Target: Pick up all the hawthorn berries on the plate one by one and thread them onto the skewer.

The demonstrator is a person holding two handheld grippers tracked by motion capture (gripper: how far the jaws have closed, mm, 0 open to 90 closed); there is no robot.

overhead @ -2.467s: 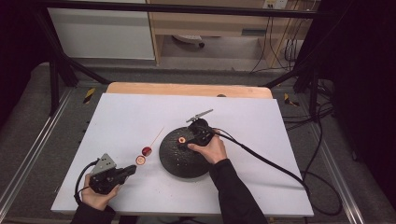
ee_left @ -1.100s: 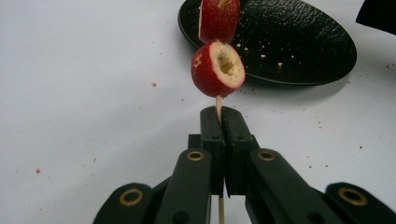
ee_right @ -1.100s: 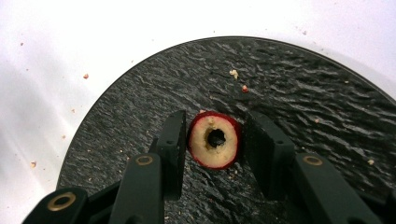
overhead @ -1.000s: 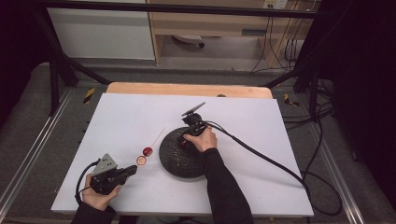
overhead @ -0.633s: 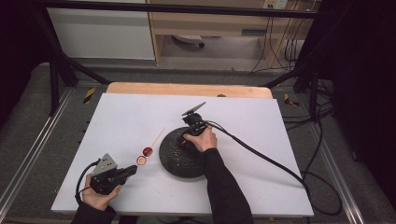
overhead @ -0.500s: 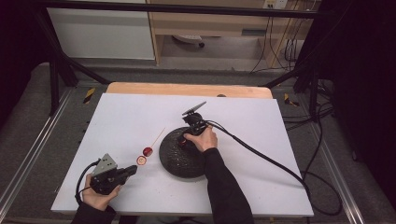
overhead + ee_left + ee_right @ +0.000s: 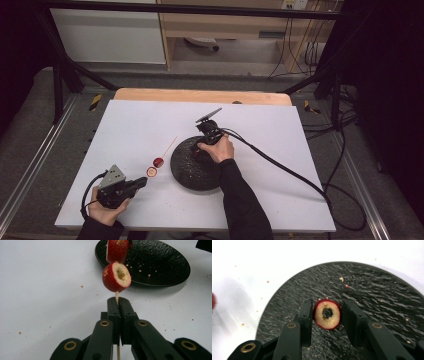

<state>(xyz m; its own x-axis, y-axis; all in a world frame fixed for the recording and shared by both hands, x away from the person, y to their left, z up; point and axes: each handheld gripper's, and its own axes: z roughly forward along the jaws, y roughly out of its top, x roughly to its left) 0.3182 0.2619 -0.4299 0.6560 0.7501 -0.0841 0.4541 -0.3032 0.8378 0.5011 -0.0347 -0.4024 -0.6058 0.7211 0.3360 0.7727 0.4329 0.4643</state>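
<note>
**Counts: fruit, skewer, plate, tools**

Three red hollowed fruit pieces: two threaded on the skewer (image 7: 116, 295) — lower piece (image 7: 116, 277), upper piece (image 7: 117, 250) — and a third piece (image 7: 327, 314) over the plate. One wooden skewer. One black plate (image 7: 186, 167). Two tools: left tool (image 7: 140, 183), right tool (image 7: 325, 315). One white counter (image 7: 130, 125).

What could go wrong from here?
1. The right gripper pinches a cored fruit slice by its rim over the plate; crumbs already lie there, so the slice may crush or slip.
2. The left gripper clamps the thin skewer right below two threaded pieces; the stick may tilt or snap when pushed against.
3. The slice's hole is small, so the tip could miss.
</note>
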